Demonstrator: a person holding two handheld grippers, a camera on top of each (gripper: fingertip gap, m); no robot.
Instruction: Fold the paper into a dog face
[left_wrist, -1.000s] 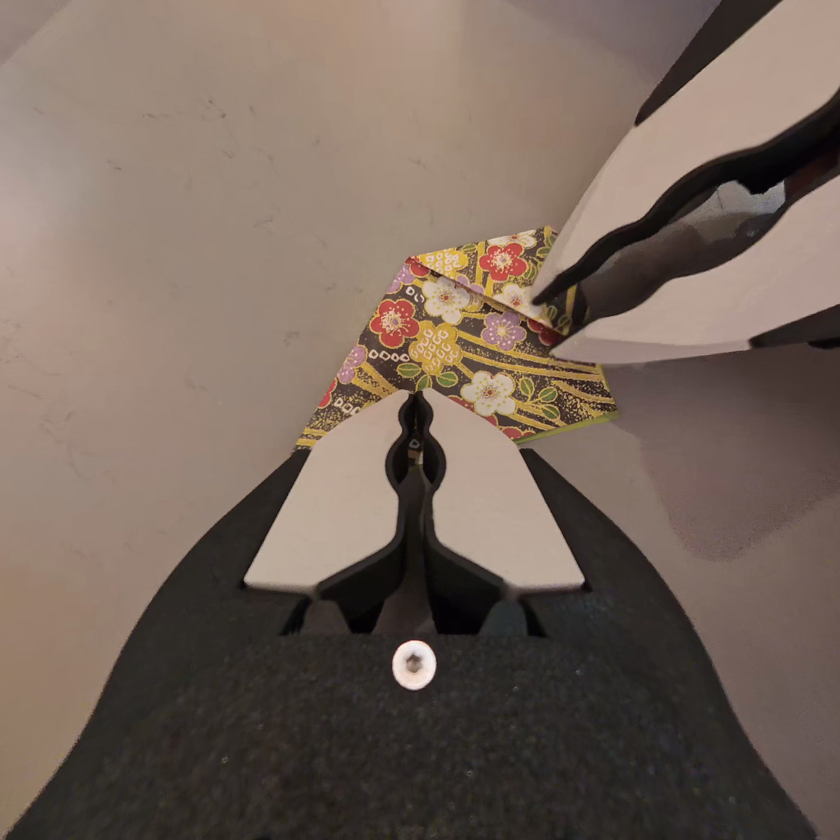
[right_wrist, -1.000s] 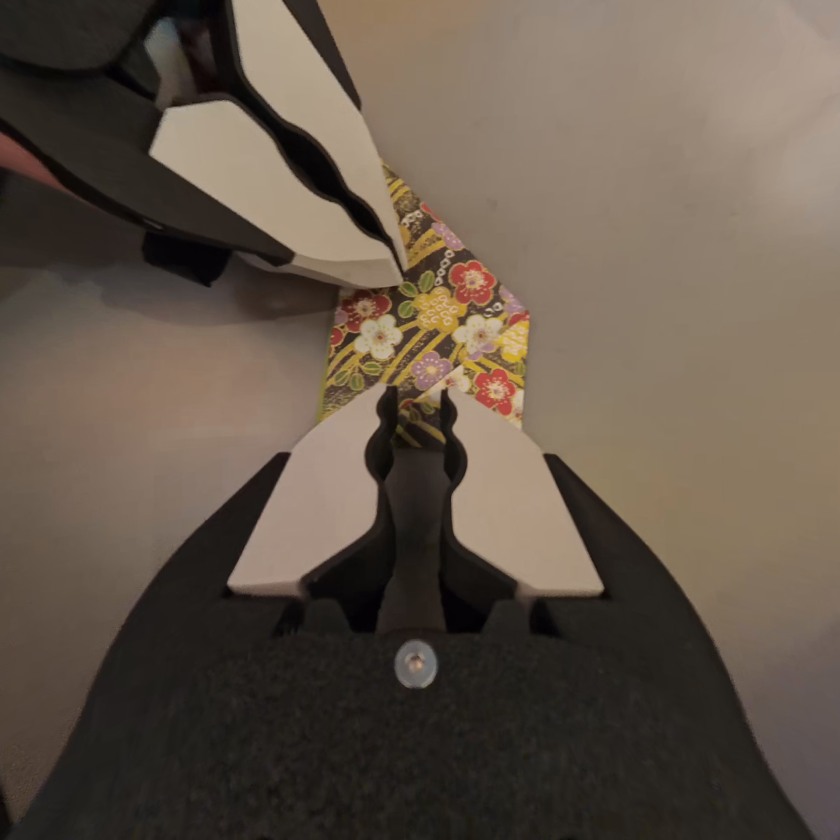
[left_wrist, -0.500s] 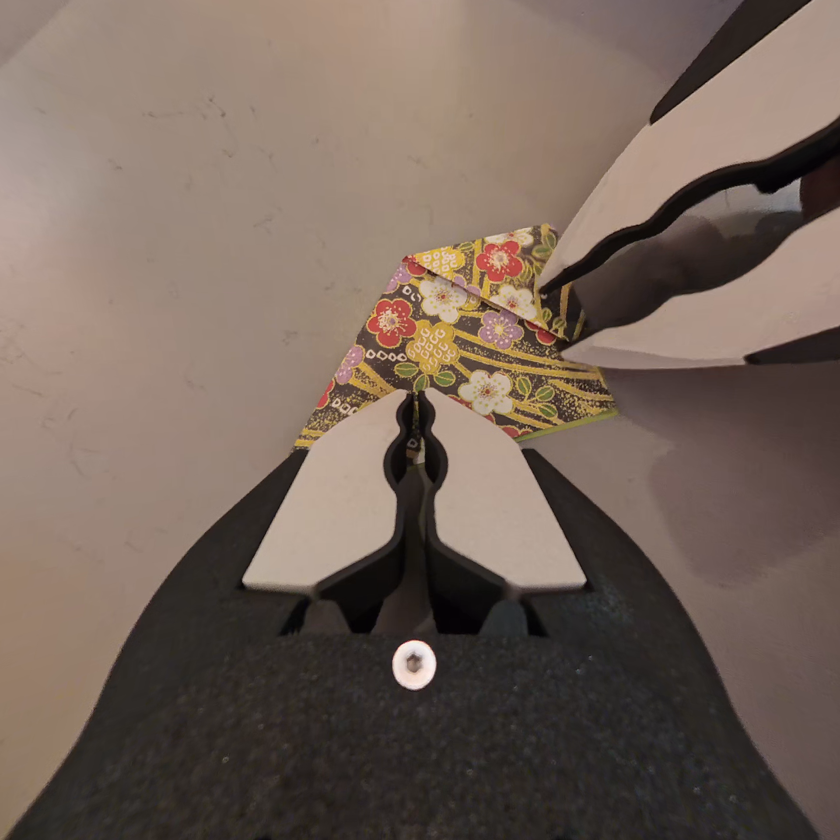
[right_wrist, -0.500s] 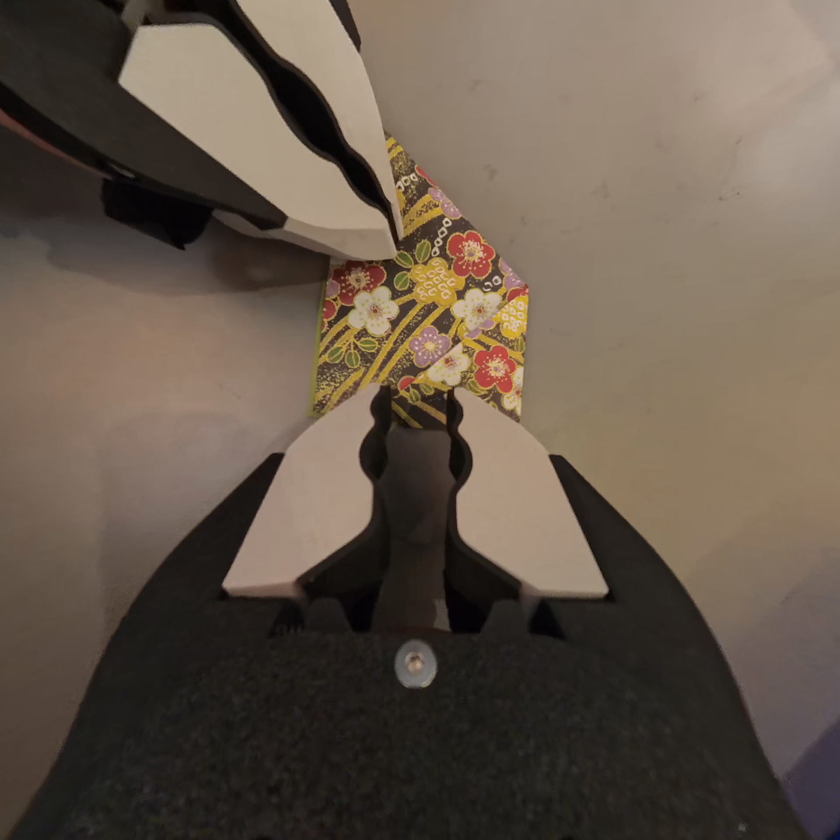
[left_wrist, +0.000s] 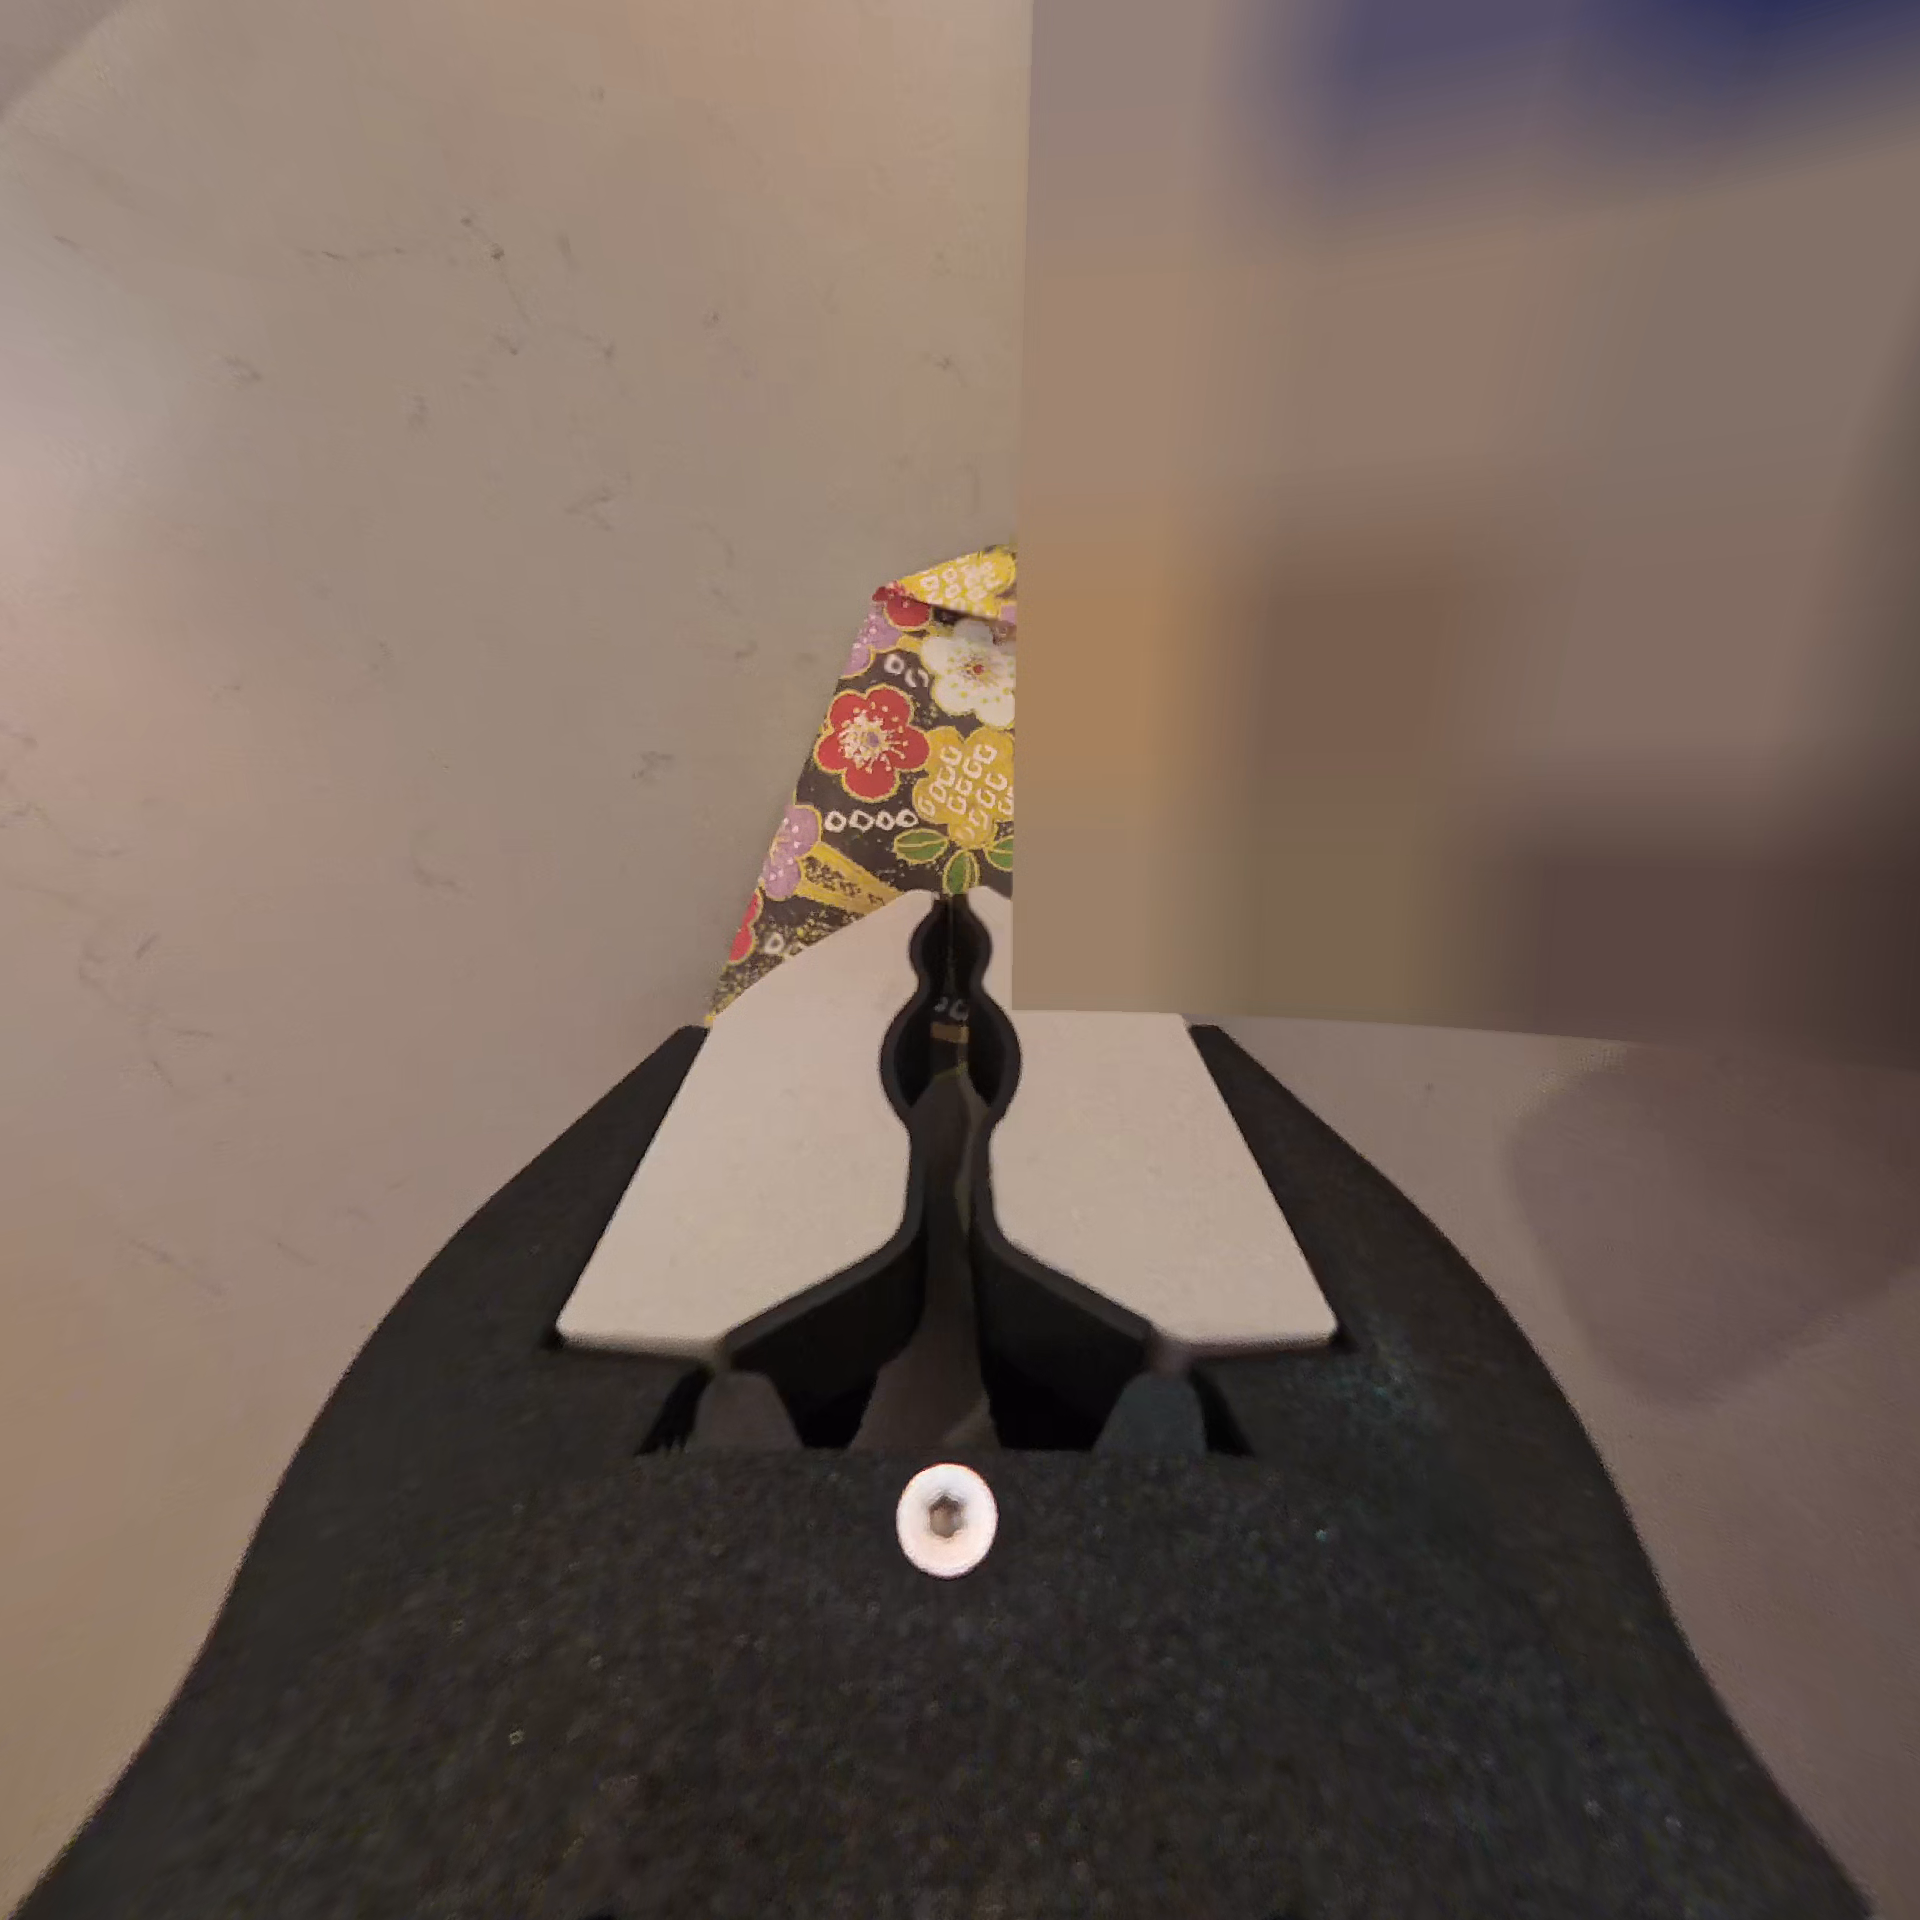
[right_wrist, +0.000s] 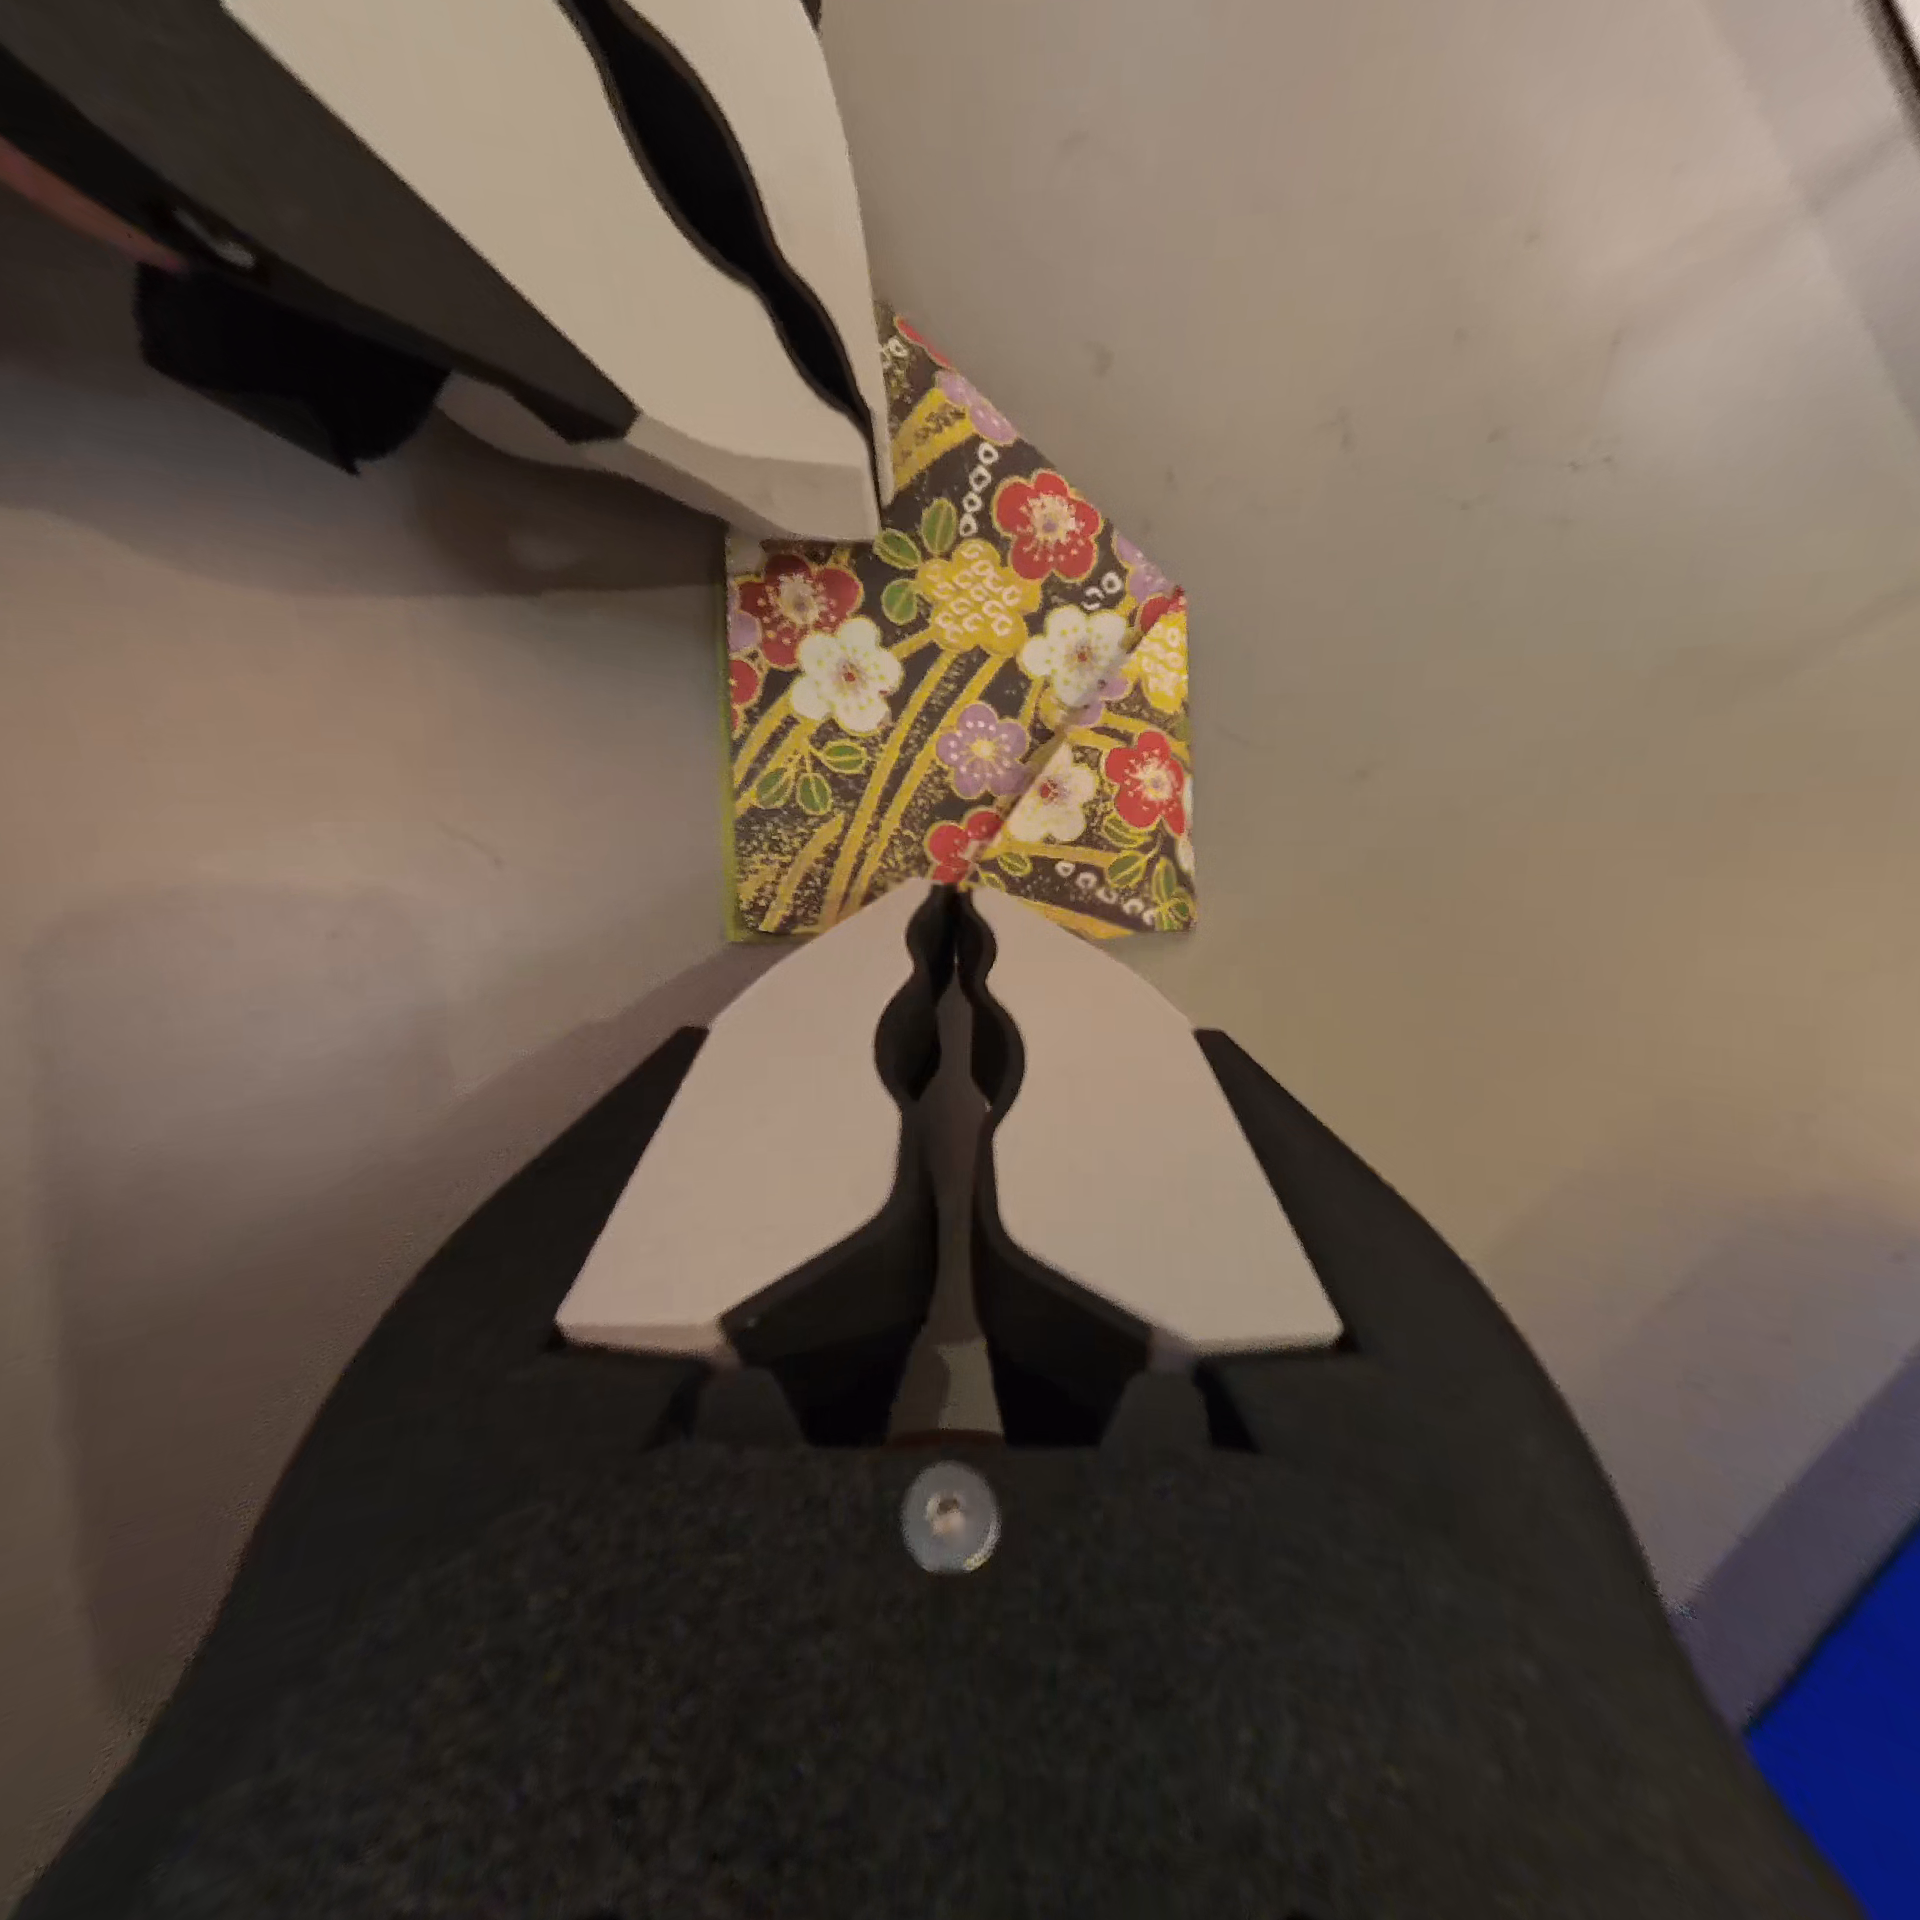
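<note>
Paper (right_wrist: 966, 717), flowered, thin and floppy, lies flat between both closed grippers: left gripper (left_wrist: 951, 904) pins its far corner, right gripper (right_wrist: 951, 899) presses the near edge; pinch corners.

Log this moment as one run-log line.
paper: folded, flat on table | left tool: shut, tip on paper's far edge | right tool: shut, tip at near edge | fold unfinished

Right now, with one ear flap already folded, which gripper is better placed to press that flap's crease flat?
Right. The right gripper is shut with its tips at the near end of the flap's crease on the paper; the left gripper sits at the far edge, likely pinning it.
</note>
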